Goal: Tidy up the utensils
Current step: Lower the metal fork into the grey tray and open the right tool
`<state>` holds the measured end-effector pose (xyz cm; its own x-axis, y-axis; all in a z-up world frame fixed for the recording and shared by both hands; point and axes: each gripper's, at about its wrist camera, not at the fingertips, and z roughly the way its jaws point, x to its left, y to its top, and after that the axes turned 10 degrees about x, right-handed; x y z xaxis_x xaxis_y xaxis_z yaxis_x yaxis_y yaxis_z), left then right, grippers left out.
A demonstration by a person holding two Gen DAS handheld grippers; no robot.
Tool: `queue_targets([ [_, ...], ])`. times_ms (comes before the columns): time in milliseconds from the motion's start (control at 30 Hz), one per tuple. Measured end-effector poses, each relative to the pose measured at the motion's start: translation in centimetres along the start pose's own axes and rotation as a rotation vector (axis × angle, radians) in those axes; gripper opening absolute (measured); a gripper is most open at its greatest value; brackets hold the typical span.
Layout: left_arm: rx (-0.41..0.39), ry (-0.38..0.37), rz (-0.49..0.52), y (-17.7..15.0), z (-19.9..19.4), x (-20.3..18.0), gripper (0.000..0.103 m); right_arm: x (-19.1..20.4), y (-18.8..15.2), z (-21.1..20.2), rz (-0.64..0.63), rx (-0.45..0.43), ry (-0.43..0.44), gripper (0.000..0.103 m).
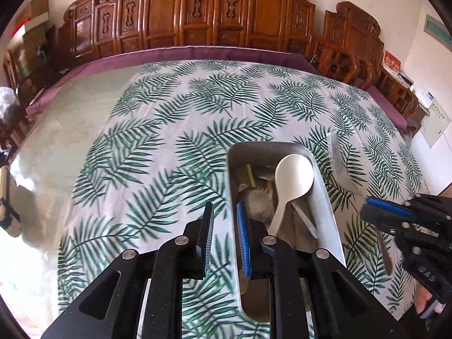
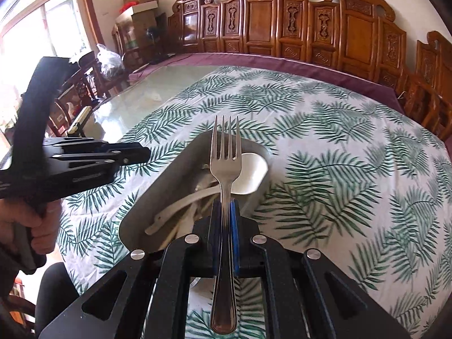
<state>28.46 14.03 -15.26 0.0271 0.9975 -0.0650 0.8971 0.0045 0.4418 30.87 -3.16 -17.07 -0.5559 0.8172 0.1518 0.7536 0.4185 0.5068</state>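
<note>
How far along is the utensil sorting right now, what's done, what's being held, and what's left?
Done: the metal tray already holds a white spoon and what look like wooden utensils.

In hand: the right gripper is shut on a fork, tines forward over the tray. The left gripper is open with nothing between its pads.

Left: the fork is not yet in the tray. A clear packet lies on the leaf-print tablecloth beside it.
</note>
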Motion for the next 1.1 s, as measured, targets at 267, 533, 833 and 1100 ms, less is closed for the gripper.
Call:
queue_targets([
  [267, -0.022, 0.021, -0.009, -0.9, -1.3, 2.0, 0.016, 1.4, 1.6, 3.3, 0.007, 0.037, 0.025, 0.008],
  [533, -0.022, 0.029, -0.022, -1.3, -1.5, 3.1, 0.016, 2.7, 2.9, 6.8, 0.015, 0.093, 0.03, 0.008],
  [833, -0.019, 0.037, -0.024, -1.6, -1.7, 3.2, 0.016, 2.0, 3.4, 9.1, 0.088, 0.12, 0.049, 0.009],
  [1100, -0.021, 0.048, -0.029, -1.8, -2.1, 3.5, 0.016, 3.1, 3.4, 8.7, 0.04, 0.116, 0.07, 0.012],
])
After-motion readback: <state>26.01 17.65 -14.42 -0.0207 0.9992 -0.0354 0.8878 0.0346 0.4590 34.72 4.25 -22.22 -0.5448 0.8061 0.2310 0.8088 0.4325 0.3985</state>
